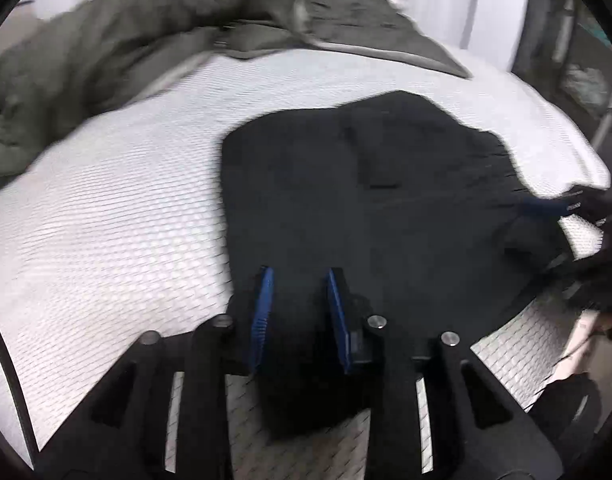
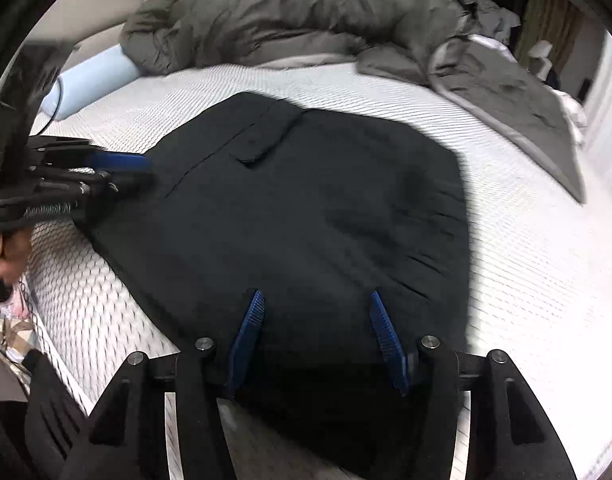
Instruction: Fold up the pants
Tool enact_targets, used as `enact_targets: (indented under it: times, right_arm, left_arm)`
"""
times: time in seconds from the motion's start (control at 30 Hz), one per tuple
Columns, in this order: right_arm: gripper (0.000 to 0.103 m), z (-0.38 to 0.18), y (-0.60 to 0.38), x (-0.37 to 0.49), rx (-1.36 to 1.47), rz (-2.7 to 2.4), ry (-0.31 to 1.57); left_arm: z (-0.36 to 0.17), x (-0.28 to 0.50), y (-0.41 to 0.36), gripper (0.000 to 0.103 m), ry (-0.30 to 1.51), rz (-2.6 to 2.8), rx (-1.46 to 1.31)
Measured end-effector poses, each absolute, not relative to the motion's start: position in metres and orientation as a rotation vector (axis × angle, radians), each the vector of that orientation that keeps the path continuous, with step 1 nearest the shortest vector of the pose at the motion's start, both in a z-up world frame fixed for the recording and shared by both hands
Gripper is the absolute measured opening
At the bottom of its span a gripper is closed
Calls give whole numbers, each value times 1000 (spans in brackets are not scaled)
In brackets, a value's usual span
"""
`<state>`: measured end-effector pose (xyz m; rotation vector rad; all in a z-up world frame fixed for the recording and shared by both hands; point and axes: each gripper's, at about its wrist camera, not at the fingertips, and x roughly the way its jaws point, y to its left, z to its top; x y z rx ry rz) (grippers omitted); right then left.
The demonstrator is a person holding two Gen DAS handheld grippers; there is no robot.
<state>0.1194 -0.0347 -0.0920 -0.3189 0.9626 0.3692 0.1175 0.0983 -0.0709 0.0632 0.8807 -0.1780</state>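
Black pants point(image 1: 366, 208) lie folded in a compact shape on the white textured mattress point(image 1: 126, 220). My left gripper point(image 1: 300, 276) is open over the pants' near edge, blue pads apart, cloth between and under them. In the right wrist view the pants point(image 2: 306, 208) fill the middle, a pocket flap showing near the top. My right gripper point(image 2: 316, 300) is open wide above the pants' near edge. The left gripper point(image 2: 142, 170) shows at the pants' left edge; the right gripper point(image 1: 562, 206) shows at the pants' right edge in the left wrist view.
A rumpled grey duvet point(image 2: 306, 20) lies along the far side of the mattress point(image 2: 526, 260). A light blue pillow point(image 2: 90, 80) lies at the back left. A grey blanket point(image 2: 526, 112) drapes the far right corner. White curtains point(image 1: 446, 0) hang behind the bed.
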Motion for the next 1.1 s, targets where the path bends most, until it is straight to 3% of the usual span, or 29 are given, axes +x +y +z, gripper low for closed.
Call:
enact_targets:
  times: [0.1,0.17,0.23,0.4,0.43,0.57,0.6,0.7,0.87,0.93,1.1]
  right_arm:
    - [60,-69,-74,107,-197,356,967]
    - [60,-60,-96,105,-85,338,965]
    - [60,-59,-102,108,-10,338,980]
    - [57,-81,-88,122,103,369,1042]
    - [39,-90,-89,126,117,354,1064]
    - [22,-87,-91,119,220,401,1020]
    - [12,-77,-90,115,221,413,993]
    - [12,-63,-98,104,256,442,952]
    - [19,-97,-106,102,241,401,1028]
    - [42,-87,-115,99,300,407,1008]
    - [46,-65,-126,101,317,371,933]
  left_arm:
    - [-54,89,98,27,845,-249,31]
    - [-51,76,86,43,812,-292,53]
    - [-55,74,67,50,799,-309,104]
    - [-84,81,51,51,844,-299,114]
    - [-85,77,49,51,835,-301,117]
    - [-83,73,48,52,839,-302,113]
    - [-84,74,48,52,844,-302,112]
    - [-85,81,49,52,849,-307,98]
    - [-85,77,49,52,838,-293,117]
    - [-81,77,49,53,838,-287,112]
    - [-57,74,37,57,810,-357,18]
